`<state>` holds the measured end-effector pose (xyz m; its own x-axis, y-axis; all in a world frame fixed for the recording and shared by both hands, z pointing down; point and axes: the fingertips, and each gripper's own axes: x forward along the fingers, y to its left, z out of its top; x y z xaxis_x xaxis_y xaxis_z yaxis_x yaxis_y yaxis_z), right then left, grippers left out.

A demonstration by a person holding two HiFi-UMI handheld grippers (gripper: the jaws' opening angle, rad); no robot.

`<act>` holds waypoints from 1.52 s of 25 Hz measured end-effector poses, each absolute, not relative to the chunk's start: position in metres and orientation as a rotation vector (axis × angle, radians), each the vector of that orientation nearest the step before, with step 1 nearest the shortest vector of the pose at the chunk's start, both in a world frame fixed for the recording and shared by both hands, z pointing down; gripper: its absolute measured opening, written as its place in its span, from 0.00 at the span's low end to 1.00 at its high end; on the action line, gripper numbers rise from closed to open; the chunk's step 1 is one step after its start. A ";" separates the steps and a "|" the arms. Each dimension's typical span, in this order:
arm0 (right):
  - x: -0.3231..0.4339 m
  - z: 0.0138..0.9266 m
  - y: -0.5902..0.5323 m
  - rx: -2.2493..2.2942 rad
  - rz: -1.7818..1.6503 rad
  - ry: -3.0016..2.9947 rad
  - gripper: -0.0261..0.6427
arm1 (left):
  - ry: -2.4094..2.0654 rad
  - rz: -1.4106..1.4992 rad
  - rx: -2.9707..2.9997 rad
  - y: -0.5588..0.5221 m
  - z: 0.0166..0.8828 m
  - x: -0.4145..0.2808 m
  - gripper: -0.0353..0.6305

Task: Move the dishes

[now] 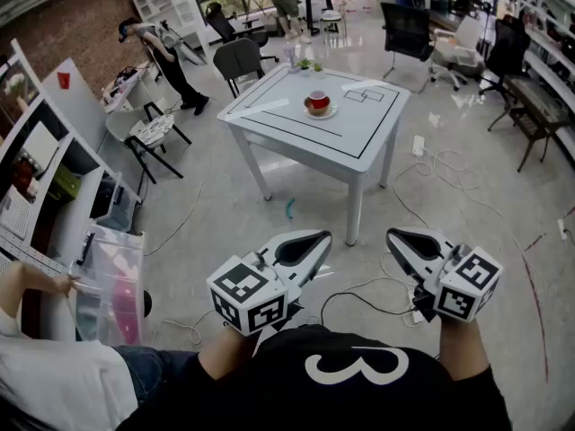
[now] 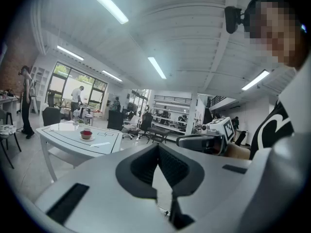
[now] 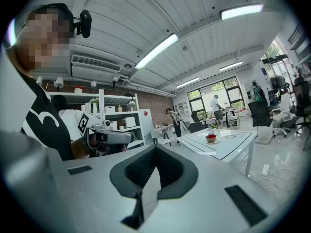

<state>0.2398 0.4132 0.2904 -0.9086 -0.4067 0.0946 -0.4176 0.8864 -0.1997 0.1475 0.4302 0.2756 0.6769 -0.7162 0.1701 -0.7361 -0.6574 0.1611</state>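
Far at upper centre, the table (image 1: 364, 142) bears a red cup (image 1: 318, 99) on its saucer (image 1: 321, 112); the closed, empty left hand-held gripper (image 1: 310, 245) and right hand-held gripper (image 1: 406, 241) likely must approach first.

White worktop (image 1: 359, 142) w/ black line markings, mid-room on pale glossy floor (image 1: 225, 214). Grey chair (image 1: 238, 61) just behind its far-left corner; black office chair (image 1: 406, 30) beyond, to the right. Cables (image 1: 449, 182) + white power strip (image 1: 419, 145) on the floor right of it. Clear plastic bin (image 1: 112, 281) btm left, brick wall (image 1: 63, 25) top left.
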 end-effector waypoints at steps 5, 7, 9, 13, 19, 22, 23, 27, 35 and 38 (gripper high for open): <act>0.246 0.288 0.417 0.646 0.330 -3.006 0.05 | -1.180 0.145 2.673 0.435 0.273 0.153 0.06; 0.247 0.289 0.416 0.665 0.338 -2.996 0.05 | -1.183 0.149 2.672 0.435 0.273 0.154 0.06; 0.248 0.289 0.412 0.696 0.353 -2.995 0.05 | -1.184 0.149 2.671 0.434 0.274 0.154 0.06; 0.250 0.287 0.405 0.722 0.389 -3.013 0.05 | -1.187 0.143 2.668 0.432 0.273 0.151 0.06; 0.253 0.281 0.393 0.753 0.368 -3.021 0.27 | -1.200 0.139 2.654 0.424 0.271 0.145 0.06; 0.253 0.279 0.379 0.761 0.363 -3.041 0.36 | -1.201 0.137 2.647 0.410 0.273 0.142 0.06; 0.253 0.279 0.375 0.764 0.367 -3.044 0.39 | -1.200 0.136 2.647 0.406 0.274 0.140 0.06; 0.247 0.283 0.357 0.753 0.378 -3.038 0.42 | -1.206 0.125 2.640 0.389 0.276 0.133 0.06; 0.214 0.299 0.305 0.716 0.386 -3.027 0.43 | -1.200 0.116 2.610 0.336 0.295 0.104 0.06; 0.200 0.309 0.277 0.722 0.411 -3.012 0.44 | -1.199 0.120 2.596 0.306 0.303 0.087 0.06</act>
<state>0.1999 0.2771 0.3085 -0.8931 -0.4433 0.0769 -0.4477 0.8586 -0.2499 0.0874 0.3063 0.3033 0.6527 -0.7334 0.1900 -0.7566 -0.6173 0.2157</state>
